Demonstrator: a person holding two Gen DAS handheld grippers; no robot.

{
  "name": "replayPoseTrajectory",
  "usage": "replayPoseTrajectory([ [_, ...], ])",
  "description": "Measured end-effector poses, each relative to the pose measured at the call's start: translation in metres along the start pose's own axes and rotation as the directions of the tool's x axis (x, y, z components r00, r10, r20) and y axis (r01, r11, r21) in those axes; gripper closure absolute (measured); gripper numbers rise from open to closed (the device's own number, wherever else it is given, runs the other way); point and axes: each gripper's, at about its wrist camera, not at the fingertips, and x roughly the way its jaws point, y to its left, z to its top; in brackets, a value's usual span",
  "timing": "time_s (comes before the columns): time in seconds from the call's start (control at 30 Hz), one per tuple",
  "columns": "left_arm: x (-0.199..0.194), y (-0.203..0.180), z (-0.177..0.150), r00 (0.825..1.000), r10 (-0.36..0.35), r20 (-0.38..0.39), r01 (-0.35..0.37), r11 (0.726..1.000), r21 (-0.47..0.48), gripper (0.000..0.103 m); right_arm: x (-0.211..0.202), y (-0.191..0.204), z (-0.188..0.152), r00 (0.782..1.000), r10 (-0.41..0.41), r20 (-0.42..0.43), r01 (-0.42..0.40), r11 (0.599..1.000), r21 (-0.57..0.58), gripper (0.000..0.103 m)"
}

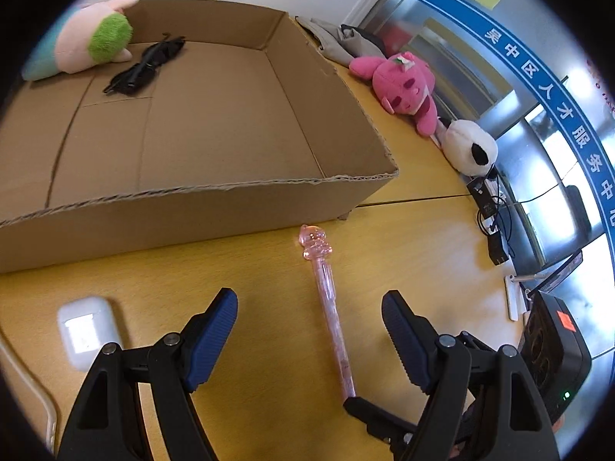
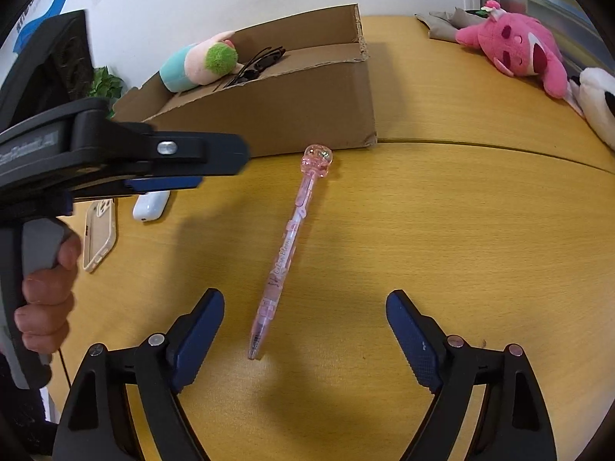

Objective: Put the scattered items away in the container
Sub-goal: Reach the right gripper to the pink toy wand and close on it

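A pink pen with a bear-shaped top lies on the wooden table just in front of the open cardboard box. It also shows in the right wrist view, near the box. My left gripper is open, with the pen between its fingers. My right gripper is open, with the pen's tip between its fingers. The box holds a pastel plush and black sunglasses. A white earbud case lies left of my left gripper. It also shows in the right wrist view.
A pink plush and a white-and-black plush lie on the table right of the box. A phone case lies at the left. Cables and black devices sit at the table's right edge. The left gripper's body crosses the right wrist view.
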Motion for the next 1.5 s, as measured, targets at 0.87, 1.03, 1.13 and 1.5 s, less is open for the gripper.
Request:
replayPoseTrajectory([
  [0.87, 0.056, -0.007, 0.028, 0.995, 0.037, -0.092, -0.035, 0.999, 0.023, 0.077, 0.005, 0.038, -0.005, 0.994, -0.112, 0.016, 0.114, 0.977, -0.178, 0.088],
  [1.03, 0.043, -0.004, 0.017, 0.995, 0.046, -0.084, -0.046, 0.999, 0.005, 0.077, -0.003, 0.049, -0.016, 0.996, -0.081, 0.033, 0.086, 0.982, -0.171, 0.090],
  [1.13, 0.022, -0.003, 0.012, 0.998, 0.047, -0.044, -0.047, 0.999, -0.001, 0.077, -0.007, 0.054, -0.017, 0.996, -0.080, 0.041, 0.086, 0.980, -0.181, 0.091],
  [1.5, -0.093, -0.025, 0.041, 0.979, 0.062, 0.193, -0.077, 0.995, 0.070, 0.086, -0.051, 0.100, 0.024, 0.983, 0.016, 0.181, 0.029, 0.970, -0.239, 0.091],
])
